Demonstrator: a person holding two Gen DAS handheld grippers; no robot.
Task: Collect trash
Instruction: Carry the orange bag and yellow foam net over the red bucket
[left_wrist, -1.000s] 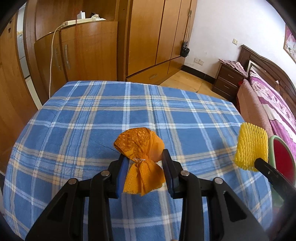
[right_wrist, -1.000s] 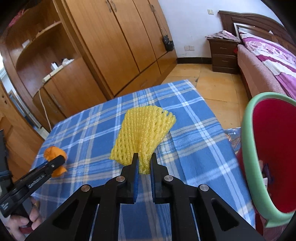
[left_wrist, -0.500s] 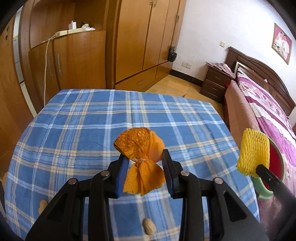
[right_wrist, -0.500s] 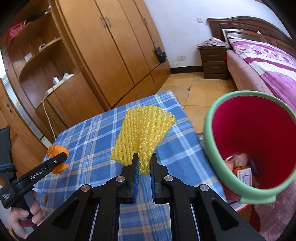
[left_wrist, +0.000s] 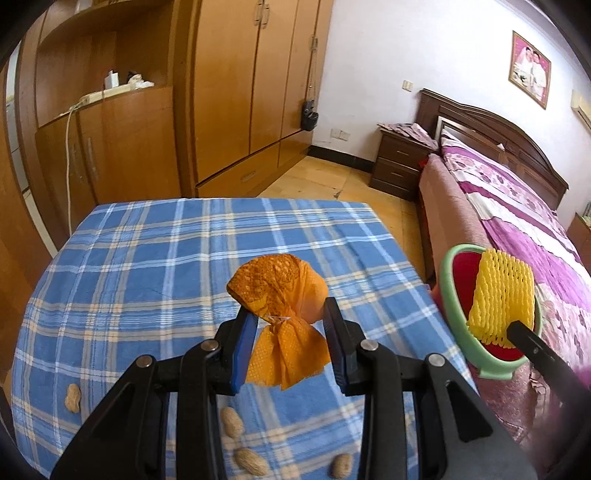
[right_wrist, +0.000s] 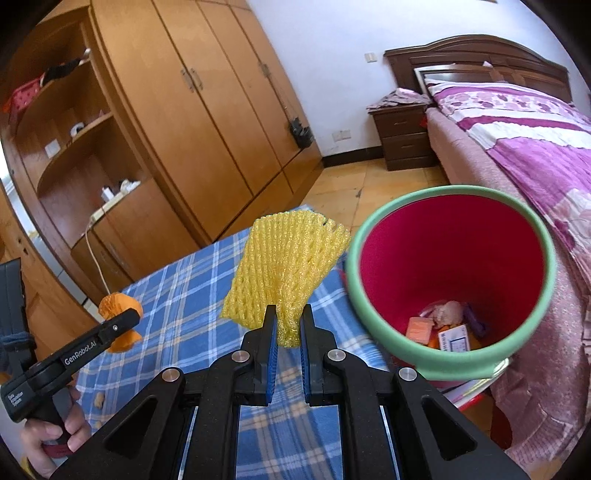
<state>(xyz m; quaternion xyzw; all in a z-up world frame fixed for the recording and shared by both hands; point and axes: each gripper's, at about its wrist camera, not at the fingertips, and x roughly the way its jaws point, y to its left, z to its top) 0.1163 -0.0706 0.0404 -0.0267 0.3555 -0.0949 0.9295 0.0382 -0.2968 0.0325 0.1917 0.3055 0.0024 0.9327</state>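
At the bottom centre of the left wrist view, the left gripper (left_wrist: 290, 332) clamps a twisted orange wrapper (left_wrist: 282, 314) between its fingers, held above a blue plaid tablecloth (left_wrist: 147, 258). Peanuts (left_wrist: 232, 422) lie on the cloth at the lower edge. In the right wrist view, the right gripper (right_wrist: 288, 328) pinches a yellow foam net (right_wrist: 286, 273) at bottom centre. Just right of it sits a green-rimmed red bin (right_wrist: 532, 332) holding scraps. Beyond, a wooden wardrobe (right_wrist: 207, 110) fills the upper left and a bed (right_wrist: 517, 122) the upper right.

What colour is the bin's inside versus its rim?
The bin is magenta-red inside with a pale green rim; the right wrist view shows it best.
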